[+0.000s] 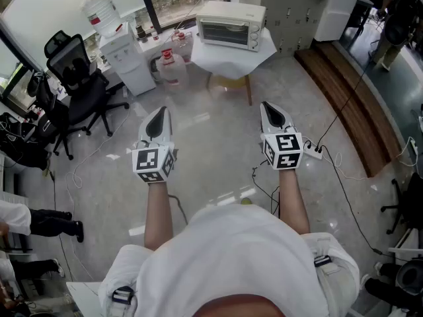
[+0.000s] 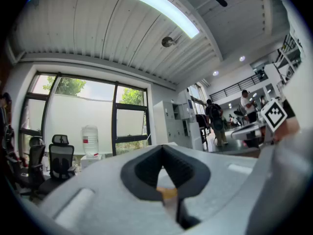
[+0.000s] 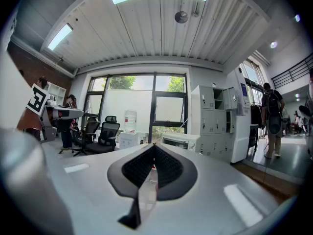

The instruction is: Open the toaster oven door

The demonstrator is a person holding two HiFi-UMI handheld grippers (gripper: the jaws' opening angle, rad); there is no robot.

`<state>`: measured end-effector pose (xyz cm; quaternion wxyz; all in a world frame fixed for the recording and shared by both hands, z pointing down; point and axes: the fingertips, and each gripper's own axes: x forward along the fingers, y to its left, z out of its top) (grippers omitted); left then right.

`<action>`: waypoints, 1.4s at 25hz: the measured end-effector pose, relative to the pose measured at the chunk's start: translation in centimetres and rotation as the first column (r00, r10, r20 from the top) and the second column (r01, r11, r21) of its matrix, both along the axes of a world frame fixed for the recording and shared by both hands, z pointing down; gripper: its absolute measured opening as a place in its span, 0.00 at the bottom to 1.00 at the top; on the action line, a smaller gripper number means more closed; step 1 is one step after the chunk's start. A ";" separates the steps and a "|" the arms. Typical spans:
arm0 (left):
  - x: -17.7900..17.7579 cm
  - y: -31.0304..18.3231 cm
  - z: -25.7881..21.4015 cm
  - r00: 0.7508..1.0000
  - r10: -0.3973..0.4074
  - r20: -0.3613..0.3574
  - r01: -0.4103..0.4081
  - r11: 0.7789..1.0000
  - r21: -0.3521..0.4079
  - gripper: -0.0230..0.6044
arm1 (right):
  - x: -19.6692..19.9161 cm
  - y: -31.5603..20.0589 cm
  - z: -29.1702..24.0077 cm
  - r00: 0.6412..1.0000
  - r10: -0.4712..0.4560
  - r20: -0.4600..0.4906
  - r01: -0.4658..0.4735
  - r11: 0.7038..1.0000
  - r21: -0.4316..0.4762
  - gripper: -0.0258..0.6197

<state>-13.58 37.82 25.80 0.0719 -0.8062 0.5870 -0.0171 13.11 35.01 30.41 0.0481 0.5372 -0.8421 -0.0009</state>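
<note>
From above the person's shoulders the head camera looks steeply down, the toaster oven (image 1: 231,26) far ahead. A camera sits close behind the left tongs (image 2: 164,150) and the right tongs (image 3: 154,147), level, facing that way; all three share the water bottle (image 1: 101,12).

On the toaster oven (image 1: 230,25), the knobs are too small to read. A white cloth (image 1: 228,59) hides the top of its table (image 1: 250,91). The left edge cuts off 1 person (image 1: 39,222).

Cloth-draped table (image 1: 221,59) — toaster oven (image 1: 231,26) atop
</note>
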 end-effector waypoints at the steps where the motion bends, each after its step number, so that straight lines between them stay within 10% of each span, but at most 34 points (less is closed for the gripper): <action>1: 0.1 -0.1 0.1 1.000 -0.001 0.001 0.001 1.000 -0.001 0.03 | 0.0 -0.1 0.1 1.000 -0.001 0.000 0.001 1.000 0.001 0.04; 35: 2.9 -0.2 2.4 0.999 0.037 0.034 -0.036 0.998 -0.045 0.12 | 0.4 0.4 1.6 0.999 -0.021 -0.029 0.022 1.000 0.019 0.10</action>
